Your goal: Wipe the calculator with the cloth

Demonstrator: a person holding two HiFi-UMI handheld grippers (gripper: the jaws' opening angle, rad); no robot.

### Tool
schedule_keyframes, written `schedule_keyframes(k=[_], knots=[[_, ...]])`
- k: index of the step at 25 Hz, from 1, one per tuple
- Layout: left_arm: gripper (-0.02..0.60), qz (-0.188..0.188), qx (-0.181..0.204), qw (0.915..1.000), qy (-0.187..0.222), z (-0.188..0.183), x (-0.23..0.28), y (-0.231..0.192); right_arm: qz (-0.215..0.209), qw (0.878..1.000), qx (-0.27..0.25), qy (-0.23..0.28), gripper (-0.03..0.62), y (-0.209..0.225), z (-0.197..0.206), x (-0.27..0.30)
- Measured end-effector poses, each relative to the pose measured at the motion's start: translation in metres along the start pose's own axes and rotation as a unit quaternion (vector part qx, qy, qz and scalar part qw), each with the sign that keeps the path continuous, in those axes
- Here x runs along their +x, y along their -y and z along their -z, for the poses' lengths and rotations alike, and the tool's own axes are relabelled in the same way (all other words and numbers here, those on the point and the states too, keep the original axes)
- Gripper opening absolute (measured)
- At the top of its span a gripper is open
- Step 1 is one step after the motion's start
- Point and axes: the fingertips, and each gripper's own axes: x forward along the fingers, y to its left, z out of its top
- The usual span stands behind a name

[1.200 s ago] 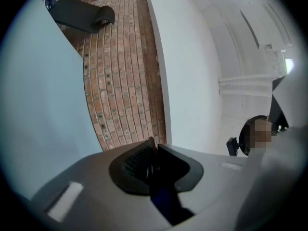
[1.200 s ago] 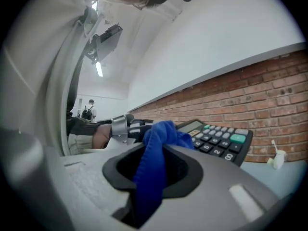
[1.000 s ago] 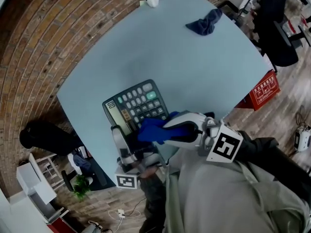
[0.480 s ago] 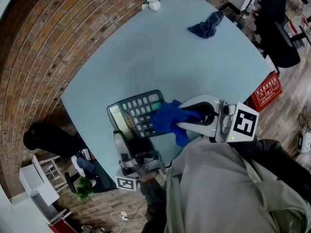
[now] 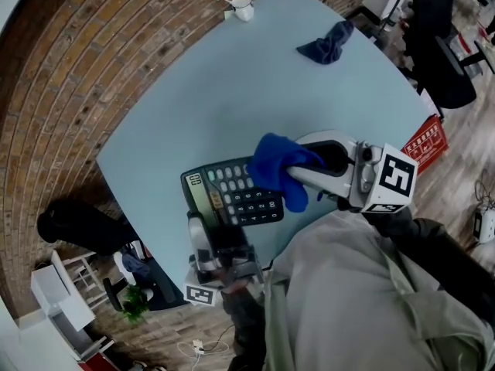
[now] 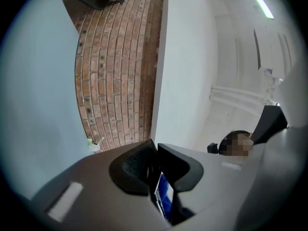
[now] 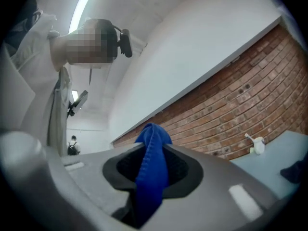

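The calculator (image 5: 232, 195) lies near my edge of the pale blue table (image 5: 232, 76). Its long axis runs across the head view from left to right, display end at the left and key field stretching right. It looks propped up off the surface rather than flat, though I can't be sure from above. The left gripper (image 5: 205, 226) comes in from my side at the display end. In its own view the jaws stand almost together with only the calculator's thin near edge nipped between the pads, so I read it as a steadying hold. The right gripper (image 5: 303, 168) reaches in from the right, roughly along that long axis. Its jaws are pressed onto the blue cloth (image 5: 272, 161), which bunches out past the tips and hangs in a tail beneath them. The wad covers the far right corner of the key field, and from these pictures I can't tell whether it presses on the keys or floats just over them. What the coming stroke turns on, as I judge it, is that nearly all of the uncovered face lies to the left of the cloth, towards the left gripper. The right hand is the only one free to travel, so the pass should go leftward along the length, stopping short of the pinched edge.
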Motion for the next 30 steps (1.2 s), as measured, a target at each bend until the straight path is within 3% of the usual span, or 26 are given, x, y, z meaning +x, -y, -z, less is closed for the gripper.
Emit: schedule_keyframes(k=[3,9,12,16,21,26,30], knots=[[0.043,-0.002,0.021,0.9993,-0.030,-0.002,-0.001,-0.002,-0.063,0.995,0.026,-0.071,0.094,-0.032,0.029,-0.004],[0.043,0.020,0.034,0.9940,-0.102,0.020,-0.004,0.006,-0.025,0.998,0.049,-0.044,0.094,0.013,0.012,-0.021],[0.043,0.025,0.056,0.9896,-0.130,0.024,-0.010,0.005,-0.059,0.992,0.042,-0.099,0.094,0.015,0.022,-0.014],[0.043,0.026,0.086,0.9843,-0.152,0.022,-0.016,0.004,-0.096,0.985,0.069,-0.126,0.094,0.014,0.032,-0.003],[0.041,0.055,0.087,0.9676,-0.230,0.065,-0.011,0.014,-0.139,0.976,0.065,-0.154,0.094,0.003,0.040,0.020],[0.038,0.070,0.059,0.9686,-0.231,0.084,-0.003,0.015,-0.147,0.974,0.046,-0.167,0.094,-0.005,0.047,0.032],[0.038,0.060,0.079,0.9676,-0.232,0.074,-0.006,0.013,-0.162,0.970,0.043,-0.177,0.094,-0.010,0.050,0.007]])
